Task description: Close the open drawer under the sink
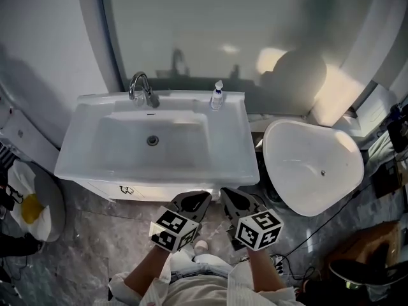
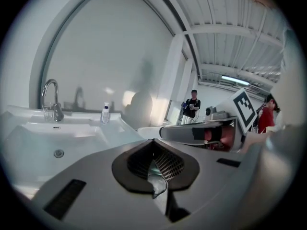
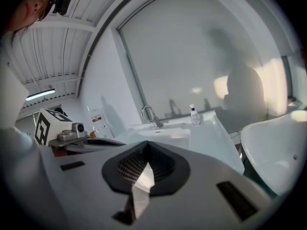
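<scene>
The white sink (image 1: 236, 152) with a chrome faucet (image 1: 141, 89) stands in front of me. Just under its front rim shows a white drawer front (image 1: 143, 192) with a small dark handle; how far out it stands I cannot tell. My left gripper (image 1: 195, 200) and right gripper (image 1: 234, 199) hover side by side, low before the sink's front right part, apart from the drawer. Both are shut with nothing between the jaws. The left gripper view looks over its shut gripper (image 2: 154, 164) at the basin (image 2: 57, 133). The right gripper view shows its shut gripper (image 3: 144, 169) and the sink (image 3: 192, 133).
A soap bottle (image 1: 217, 97) stands on the sink's back rim. A white tub (image 1: 312, 167) sits close on the right, with cables and gear (image 1: 382, 171) beyond it. A white-and-yellow object (image 1: 29, 206) lies at the left on the marbled floor (image 1: 83, 234). Two people (image 2: 193, 107) stand far off.
</scene>
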The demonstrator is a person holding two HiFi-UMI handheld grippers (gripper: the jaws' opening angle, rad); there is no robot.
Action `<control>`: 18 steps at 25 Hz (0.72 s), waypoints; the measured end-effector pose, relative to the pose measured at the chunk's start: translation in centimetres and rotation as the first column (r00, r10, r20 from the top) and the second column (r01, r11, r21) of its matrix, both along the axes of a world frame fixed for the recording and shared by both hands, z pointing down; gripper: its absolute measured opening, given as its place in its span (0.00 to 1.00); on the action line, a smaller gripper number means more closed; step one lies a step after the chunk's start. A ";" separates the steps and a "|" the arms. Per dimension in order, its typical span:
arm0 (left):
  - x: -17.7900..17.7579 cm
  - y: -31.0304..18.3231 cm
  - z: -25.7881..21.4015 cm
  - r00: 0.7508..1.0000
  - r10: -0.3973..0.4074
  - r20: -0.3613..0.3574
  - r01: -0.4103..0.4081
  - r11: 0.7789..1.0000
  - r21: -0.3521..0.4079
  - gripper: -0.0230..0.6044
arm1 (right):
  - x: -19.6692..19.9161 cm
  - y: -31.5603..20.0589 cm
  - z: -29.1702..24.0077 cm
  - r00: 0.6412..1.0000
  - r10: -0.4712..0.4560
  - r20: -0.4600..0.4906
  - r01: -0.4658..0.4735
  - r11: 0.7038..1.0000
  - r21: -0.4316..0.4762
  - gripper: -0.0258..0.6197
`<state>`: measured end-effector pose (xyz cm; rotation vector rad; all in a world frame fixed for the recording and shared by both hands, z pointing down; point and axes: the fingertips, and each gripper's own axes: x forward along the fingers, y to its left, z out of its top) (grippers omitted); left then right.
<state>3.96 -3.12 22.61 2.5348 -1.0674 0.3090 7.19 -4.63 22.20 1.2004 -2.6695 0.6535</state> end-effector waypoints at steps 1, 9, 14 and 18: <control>0.0 0.4 -0.6 1.000 0.007 -0.004 -0.007 1.000 0.008 0.06 | -0.1 0.4 -0.9 1.000 -0.004 0.017 0.003 1.000 0.009 0.06; 0.6 3.0 -4.2 0.996 0.070 -0.059 -0.064 0.994 0.087 0.06 | -0.3 3.4 -6.1 0.998 -0.019 0.055 0.013 0.995 0.102 0.05; 1.1 3.5 -5.2 0.991 0.091 -0.103 -0.081 0.992 0.093 0.06 | -0.1 4.4 -6.8 0.998 -0.015 0.059 0.008 0.993 0.120 0.05; 0.8 3.1 -5.8 0.989 0.084 -0.119 -0.072 0.992 0.101 0.06 | -0.2 4.2 -7.1 0.999 -0.017 0.052 0.010 0.991 0.130 0.05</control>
